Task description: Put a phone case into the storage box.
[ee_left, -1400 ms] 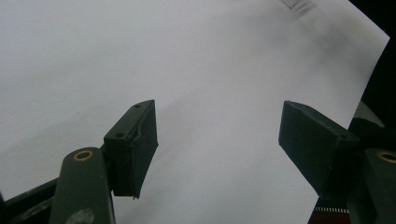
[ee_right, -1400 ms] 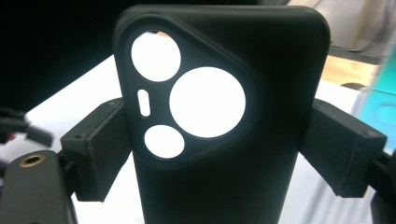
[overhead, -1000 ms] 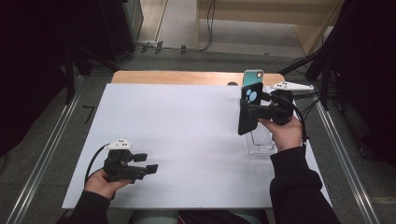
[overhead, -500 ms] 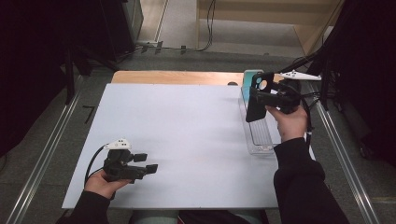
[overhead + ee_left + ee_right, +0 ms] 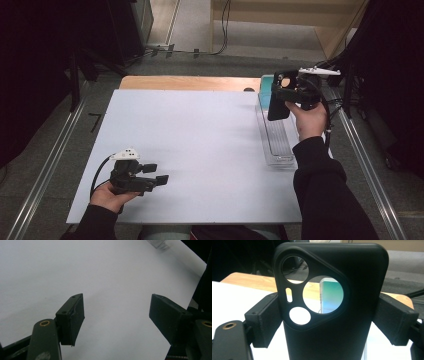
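Black phone case [image 5: 329,302], clamped in right tongs [image 5: 280,97], moved farther back; left tongs [image 5: 156,174] stay apart.

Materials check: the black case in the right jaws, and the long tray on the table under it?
Phone case: looks like matte soft plastic or silicone, judging by the even black skin without glare and the rounded edges of its camera cutouts; it could be rigid. Tray: clear hard plastic, probably acrylic, since the white table shows through its glossy walls.
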Motion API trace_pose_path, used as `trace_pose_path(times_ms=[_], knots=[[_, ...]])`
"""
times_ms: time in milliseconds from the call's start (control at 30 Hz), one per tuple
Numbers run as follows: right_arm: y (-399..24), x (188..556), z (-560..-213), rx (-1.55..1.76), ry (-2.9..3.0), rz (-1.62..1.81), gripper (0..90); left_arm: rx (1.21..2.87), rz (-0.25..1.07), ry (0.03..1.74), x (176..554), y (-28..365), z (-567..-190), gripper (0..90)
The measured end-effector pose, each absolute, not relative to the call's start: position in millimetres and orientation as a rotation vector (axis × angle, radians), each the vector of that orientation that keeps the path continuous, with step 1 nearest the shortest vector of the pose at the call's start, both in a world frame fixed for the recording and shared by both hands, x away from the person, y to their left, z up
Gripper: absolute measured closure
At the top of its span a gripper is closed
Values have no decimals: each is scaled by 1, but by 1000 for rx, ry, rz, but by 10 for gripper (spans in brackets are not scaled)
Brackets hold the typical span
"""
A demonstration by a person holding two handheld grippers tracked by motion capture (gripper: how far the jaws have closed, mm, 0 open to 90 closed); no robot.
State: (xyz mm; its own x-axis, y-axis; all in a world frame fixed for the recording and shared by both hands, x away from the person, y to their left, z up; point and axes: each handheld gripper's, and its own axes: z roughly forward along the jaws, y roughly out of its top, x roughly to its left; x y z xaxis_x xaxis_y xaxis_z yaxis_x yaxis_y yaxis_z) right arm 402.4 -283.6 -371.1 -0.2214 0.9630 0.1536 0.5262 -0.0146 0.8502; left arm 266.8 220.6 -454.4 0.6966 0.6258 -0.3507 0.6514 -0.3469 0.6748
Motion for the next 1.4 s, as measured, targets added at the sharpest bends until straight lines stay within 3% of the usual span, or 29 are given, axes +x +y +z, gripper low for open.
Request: trace_pose_path(times_ms=[1067,1400], knots=[[-277,469,-434,1623,1696,1058,113,2039,-47,967,268,223,-454,285],[-268,480,-440,1625,1677,1020,108,2041,-49,965,268,223,-454,285]])
